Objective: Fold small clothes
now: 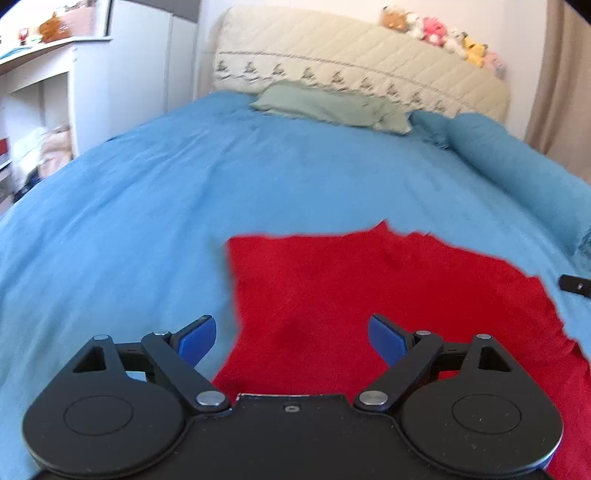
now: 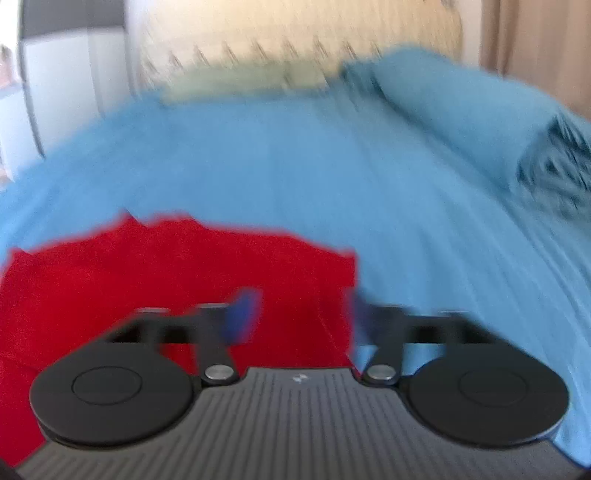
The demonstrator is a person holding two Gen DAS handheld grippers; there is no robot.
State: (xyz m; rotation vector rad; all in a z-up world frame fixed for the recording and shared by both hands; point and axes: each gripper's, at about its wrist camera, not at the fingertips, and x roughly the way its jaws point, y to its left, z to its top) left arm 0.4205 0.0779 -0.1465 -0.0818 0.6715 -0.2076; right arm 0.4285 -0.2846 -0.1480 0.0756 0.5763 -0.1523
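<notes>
Red cloth (image 1: 388,295) lies flat on the blue bed (image 1: 147,203), near edge. Left claw (image 1: 291,338) open, empty, over cloth's left edge. Right claw (image 2: 303,314) open, blurred, at right edge. Risk: grabbing the bedsheet w/ the cloth, or uneven pinch skewing the fold. No containers seen.

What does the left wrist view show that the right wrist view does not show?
Only the left wrist view shows the plush toys on the headboard, the white shelf and a dark part at the right edge, perhaps the other gripper. Only the right wrist view shows the folded end of the rolled blue blanket; this view is blurred. Both show the red garment lying on the blue bedsheet, the green pillow, and an open gripper: left gripper, right gripper.
</notes>
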